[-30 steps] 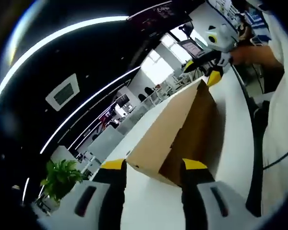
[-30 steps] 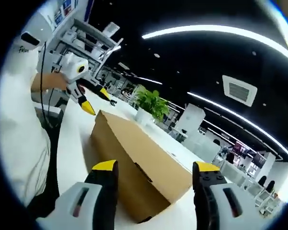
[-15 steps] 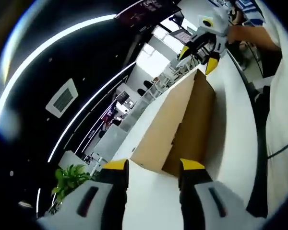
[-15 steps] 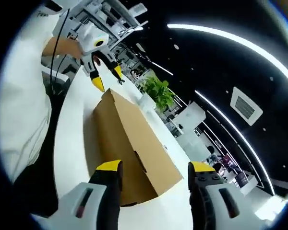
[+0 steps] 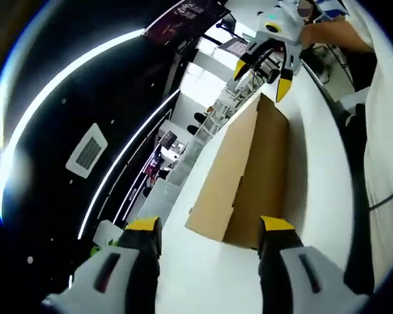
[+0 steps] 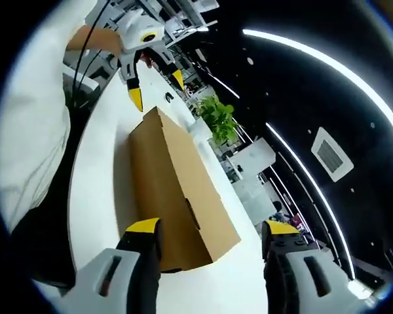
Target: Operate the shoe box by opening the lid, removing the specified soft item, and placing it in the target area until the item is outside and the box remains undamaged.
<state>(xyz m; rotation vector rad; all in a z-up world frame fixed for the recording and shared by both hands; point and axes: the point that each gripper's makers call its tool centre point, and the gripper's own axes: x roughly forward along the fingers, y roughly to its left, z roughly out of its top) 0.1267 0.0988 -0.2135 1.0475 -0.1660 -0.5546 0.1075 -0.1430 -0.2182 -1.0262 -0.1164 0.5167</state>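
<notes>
A closed brown cardboard shoe box (image 5: pixel 249 167) lies lengthwise on the white table (image 5: pixel 314 163), its lid down. My left gripper (image 5: pixel 209 226) stands open in front of one short end, a little short of it, with nothing between its jaws. At the other short end my right gripper (image 6: pixel 213 227) is open and empty too. In the left gripper view the right gripper (image 5: pixel 262 77) hovers open above the far end of the box. The right gripper view shows the shoe box (image 6: pixel 177 190) with the left gripper (image 6: pixel 157 89) open above its far corner. The box's contents are hidden.
The person's white clothing (image 6: pixel 33 131) runs along the table's near side, with a black cable (image 5: pixel 354 163) beside it. A potted green plant (image 6: pixel 217 118) stands past the box. Desks and shelves fill the room behind.
Both views have rolled and drawn back slightly from the box ends. Each opposite gripper now sits higher in the picture, over the box's far end. The box has not moved and its lid stays down.
</notes>
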